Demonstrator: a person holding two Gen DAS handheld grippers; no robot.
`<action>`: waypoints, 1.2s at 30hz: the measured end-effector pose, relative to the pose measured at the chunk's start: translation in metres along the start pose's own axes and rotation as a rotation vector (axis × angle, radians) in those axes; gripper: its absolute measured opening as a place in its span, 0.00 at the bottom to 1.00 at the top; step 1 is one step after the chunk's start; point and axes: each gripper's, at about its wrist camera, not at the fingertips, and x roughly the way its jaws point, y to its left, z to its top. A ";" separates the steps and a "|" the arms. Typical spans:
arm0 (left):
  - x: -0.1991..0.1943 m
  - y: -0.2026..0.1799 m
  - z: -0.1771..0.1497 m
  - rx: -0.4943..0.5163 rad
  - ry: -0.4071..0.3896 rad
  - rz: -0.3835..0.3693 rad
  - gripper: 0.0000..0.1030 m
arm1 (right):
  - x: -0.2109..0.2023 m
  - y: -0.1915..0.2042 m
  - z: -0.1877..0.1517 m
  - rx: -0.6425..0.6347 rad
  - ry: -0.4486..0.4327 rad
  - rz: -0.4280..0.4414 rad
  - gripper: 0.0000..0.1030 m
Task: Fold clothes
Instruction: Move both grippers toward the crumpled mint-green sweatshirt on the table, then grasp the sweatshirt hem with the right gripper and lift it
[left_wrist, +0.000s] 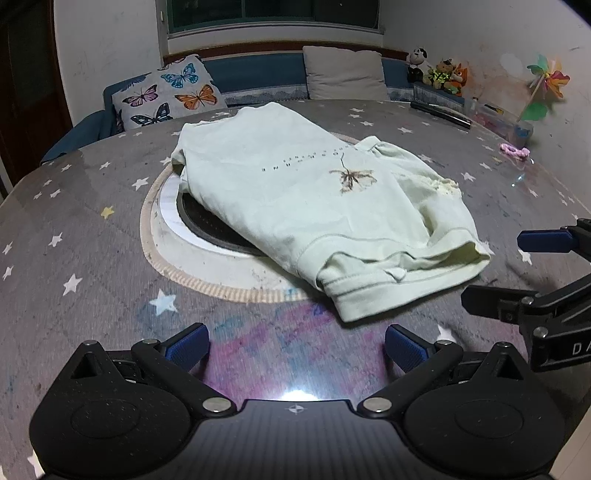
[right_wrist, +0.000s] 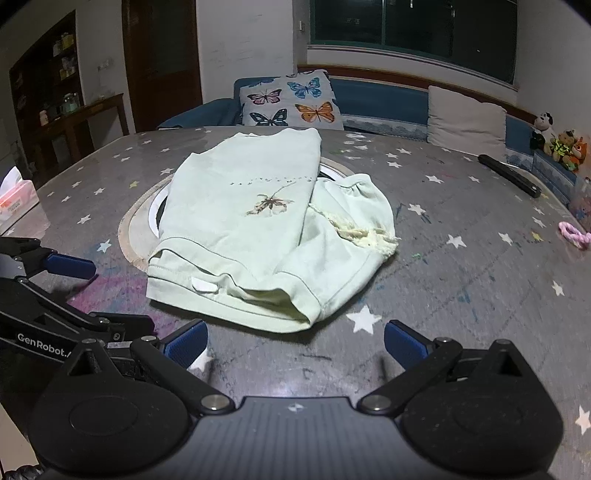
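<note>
A pale green shirt (left_wrist: 295, 184) with a brown leaf print lies partly folded on the round table, one sleeve with a frayed cream edge sticking out to the right; it also shows in the right wrist view (right_wrist: 258, 221). My left gripper (left_wrist: 297, 345) is open and empty, just short of the shirt's near hem. My right gripper (right_wrist: 295, 345) is open and empty, also just short of the hem. The right gripper shows at the right edge of the left wrist view (left_wrist: 517, 269), beside the shirt's near right corner. The left gripper shows at the left of the right wrist view (right_wrist: 96, 291).
The table has a grey star-print cover (left_wrist: 92, 240) and a round inset (left_wrist: 177, 218) partly under the shirt. A black bar (right_wrist: 509, 175), a pink hair tie (right_wrist: 572, 234) and a tissue box (right_wrist: 14, 192) lie on it. A sofa with cushions (left_wrist: 343, 74) stands behind.
</note>
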 end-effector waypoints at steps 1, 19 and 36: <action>0.000 0.001 0.002 -0.001 -0.003 0.001 1.00 | 0.001 0.000 0.001 -0.002 -0.001 0.001 0.99; 0.019 0.015 0.043 -0.008 -0.037 0.027 1.00 | 0.030 -0.033 0.059 0.032 -0.026 0.027 0.96; 0.054 0.039 0.071 -0.035 0.003 0.072 1.00 | 0.138 -0.105 0.125 0.191 0.073 0.013 0.52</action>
